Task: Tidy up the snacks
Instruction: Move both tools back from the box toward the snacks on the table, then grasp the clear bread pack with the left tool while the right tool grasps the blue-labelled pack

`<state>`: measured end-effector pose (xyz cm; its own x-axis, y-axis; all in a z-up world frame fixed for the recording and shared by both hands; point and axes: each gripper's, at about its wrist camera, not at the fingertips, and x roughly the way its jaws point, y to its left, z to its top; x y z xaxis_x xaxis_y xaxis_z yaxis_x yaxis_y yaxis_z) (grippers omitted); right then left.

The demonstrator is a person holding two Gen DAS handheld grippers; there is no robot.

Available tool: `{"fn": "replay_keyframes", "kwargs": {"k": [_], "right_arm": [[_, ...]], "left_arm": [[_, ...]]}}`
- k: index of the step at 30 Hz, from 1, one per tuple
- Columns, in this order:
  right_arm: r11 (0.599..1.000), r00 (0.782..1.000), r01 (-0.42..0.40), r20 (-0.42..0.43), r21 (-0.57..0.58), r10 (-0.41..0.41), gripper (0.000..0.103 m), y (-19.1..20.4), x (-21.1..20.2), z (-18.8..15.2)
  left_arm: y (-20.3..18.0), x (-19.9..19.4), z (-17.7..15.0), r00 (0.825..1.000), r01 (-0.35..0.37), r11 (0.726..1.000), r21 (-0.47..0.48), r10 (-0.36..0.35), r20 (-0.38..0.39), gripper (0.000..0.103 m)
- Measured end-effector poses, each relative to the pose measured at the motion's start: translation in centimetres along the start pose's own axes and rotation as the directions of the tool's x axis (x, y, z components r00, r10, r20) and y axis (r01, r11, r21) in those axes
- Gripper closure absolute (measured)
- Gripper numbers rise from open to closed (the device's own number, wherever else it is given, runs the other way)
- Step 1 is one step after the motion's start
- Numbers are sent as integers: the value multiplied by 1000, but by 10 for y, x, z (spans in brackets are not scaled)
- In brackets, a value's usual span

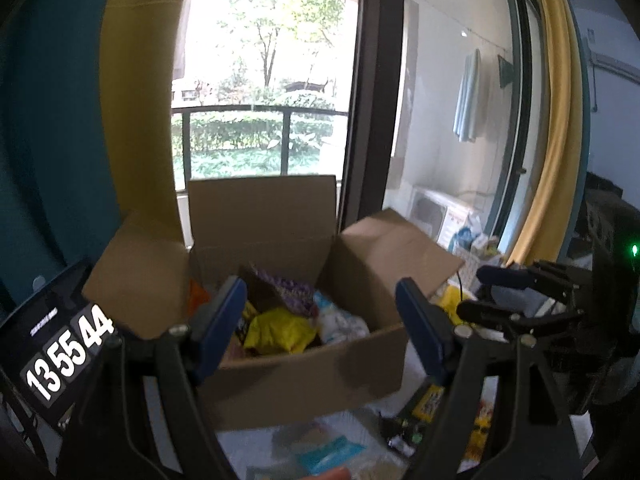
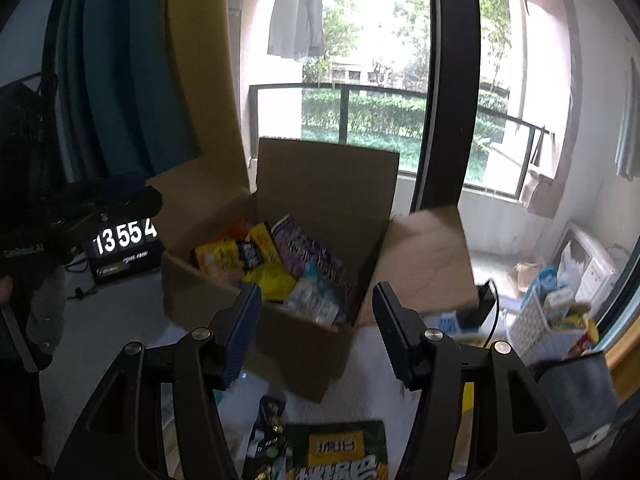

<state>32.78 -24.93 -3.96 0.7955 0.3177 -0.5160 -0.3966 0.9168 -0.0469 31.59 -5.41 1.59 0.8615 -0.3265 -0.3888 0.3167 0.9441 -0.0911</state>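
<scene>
Left wrist view: the left hand-held gripper (image 1: 320,320) stands with its blue-padded jaws wide apart and nothing between them. Straight ahead, framed by the two fingers, sits an open cardboard box (image 1: 304,376) with its flaps (image 1: 264,208) folded up and outward. Inside lie snack packets: a yellow bag (image 1: 280,330) near the front, a purple packet (image 1: 288,288) leaning behind it, a white-and-blue packet (image 1: 340,320) to the right, and an orange one (image 1: 198,296) at the left wall. More packets lie loose on the pale surface (image 1: 256,452) in front of the box, among them a teal packet (image 1: 332,452) and a yellow packet (image 1: 430,400). A black clock display (image 1: 60,352) stands at the left. The right hand-held gripper (image 1: 496,292) shows at the right edge; from here its jaw gap cannot be judged.

Right wrist view: the right hand-held gripper (image 2: 316,308) is likewise parted, empty between its pads, pointing toward the same cardboard box (image 2: 296,340), which lies just beyond the fingertips. The yellow bag (image 2: 272,280), purple packet (image 2: 308,252) and white-and-blue packet (image 2: 312,300) are all in the box. A green-and-yellow packet (image 2: 340,452) lies on the surface near the camera. A white basket (image 2: 536,328) of goods stands to the right by the window, and the clock display (image 2: 124,248) is at the left.
</scene>
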Motion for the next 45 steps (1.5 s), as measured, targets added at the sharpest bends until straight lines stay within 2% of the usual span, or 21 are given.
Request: {"fn": "replay_keyframes", "kwargs": {"k": [4,13,16,21,31,37,41,45], "right_arm": [[999,999,-29,-38,15,30,41,5,3,-19],[991,985,-131,-115,21,132,28,32,31,-36],[984,967,-178,-182,24,179,21,46,50,-42],[976,933,-220,-291,3,211,19,75,80,-55],[969,876,-244,-420,43,239,19,108,129,-61],[968,837,-250,-499,20,227,19,125,150,-72],[974,830,-227,-522,8,198,19,125,159,-79],[979,807,-201,-563,27,181,19,119,172,-91]], "left_arm": [[4,-5,-18,999,-33,999,-1,33,-36,24],[38,-23,-61,988,-129,991,-41,125,-89,24],[55,-28,-78,981,-167,984,-66,160,-110,24],[84,-29,-107,970,-211,969,-130,192,-147,24],[123,-18,-150,955,-249,942,-224,201,-219,24],[135,-9,-167,949,-256,930,-262,189,-253,24],[136,-7,-170,949,-250,932,-262,182,-258,24],[134,-4,-170,948,-248,936,-250,181,-263,24]]}}
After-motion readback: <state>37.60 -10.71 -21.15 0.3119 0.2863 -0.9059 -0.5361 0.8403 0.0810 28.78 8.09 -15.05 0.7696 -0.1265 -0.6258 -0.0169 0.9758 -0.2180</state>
